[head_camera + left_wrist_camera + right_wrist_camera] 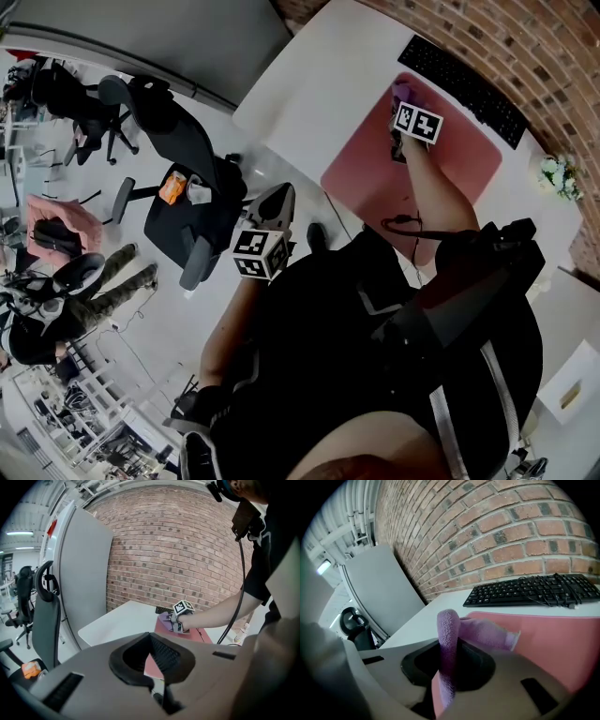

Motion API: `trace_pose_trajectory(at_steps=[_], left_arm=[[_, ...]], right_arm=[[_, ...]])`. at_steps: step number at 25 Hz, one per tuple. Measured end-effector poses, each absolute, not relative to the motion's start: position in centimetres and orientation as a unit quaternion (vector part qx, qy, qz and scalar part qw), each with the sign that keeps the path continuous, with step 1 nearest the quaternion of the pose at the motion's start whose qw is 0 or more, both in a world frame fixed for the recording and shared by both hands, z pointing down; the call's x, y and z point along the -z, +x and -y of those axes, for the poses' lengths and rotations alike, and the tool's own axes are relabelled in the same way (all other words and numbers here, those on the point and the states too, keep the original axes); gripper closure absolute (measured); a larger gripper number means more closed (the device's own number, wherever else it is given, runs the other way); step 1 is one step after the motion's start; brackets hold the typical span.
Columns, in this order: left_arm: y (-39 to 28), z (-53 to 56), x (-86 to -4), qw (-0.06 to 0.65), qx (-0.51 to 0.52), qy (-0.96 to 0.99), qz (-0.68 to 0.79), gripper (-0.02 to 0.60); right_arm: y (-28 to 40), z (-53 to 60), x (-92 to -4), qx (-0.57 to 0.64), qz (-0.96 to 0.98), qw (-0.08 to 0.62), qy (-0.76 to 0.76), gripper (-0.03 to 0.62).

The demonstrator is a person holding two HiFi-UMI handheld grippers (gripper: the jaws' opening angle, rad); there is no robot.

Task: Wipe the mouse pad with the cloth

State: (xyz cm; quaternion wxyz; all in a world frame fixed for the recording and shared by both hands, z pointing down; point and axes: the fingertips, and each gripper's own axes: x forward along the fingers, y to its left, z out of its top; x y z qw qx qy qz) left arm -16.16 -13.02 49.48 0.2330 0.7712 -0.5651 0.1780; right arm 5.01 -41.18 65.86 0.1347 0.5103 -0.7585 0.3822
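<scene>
Right tongs point(446, 677) are clamping the purple cloth point(487, 632), tail lying on the pink mouse pad's point(562, 639) 12 o'clock corner, lower end hidden. Left tongs point(157, 677), together, are hovering off the tabletop point(122, 620).

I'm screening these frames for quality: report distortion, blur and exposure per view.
Head view: fisheye bends the table edges, dark clothing loses detail. Left gripper view: black corners, the brick wall bulges. Right gripper view: brick courses curve hard, the cloth near the lens is soft, the keyboard sharp.
</scene>
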Motion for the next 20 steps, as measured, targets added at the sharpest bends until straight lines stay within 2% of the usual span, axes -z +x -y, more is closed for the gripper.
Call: trace_pose_trajectory(at_steps=[9, 20], left_arm=[[-14.4, 14.8, -50.0, 0.239, -0.16, 0.796, 0.532, 0.578], [-11.5, 16.6, -47.0, 0.198, -0.133, 0.897, 0.372, 0.578]], right_arm=[[4.1, 38.8, -58.5, -0.331, 0.813, 0.082, 0.472, 0.534], [9.7, 29.1, -46.6, -0.247, 0.789, -0.008, 0.562, 0.534]])
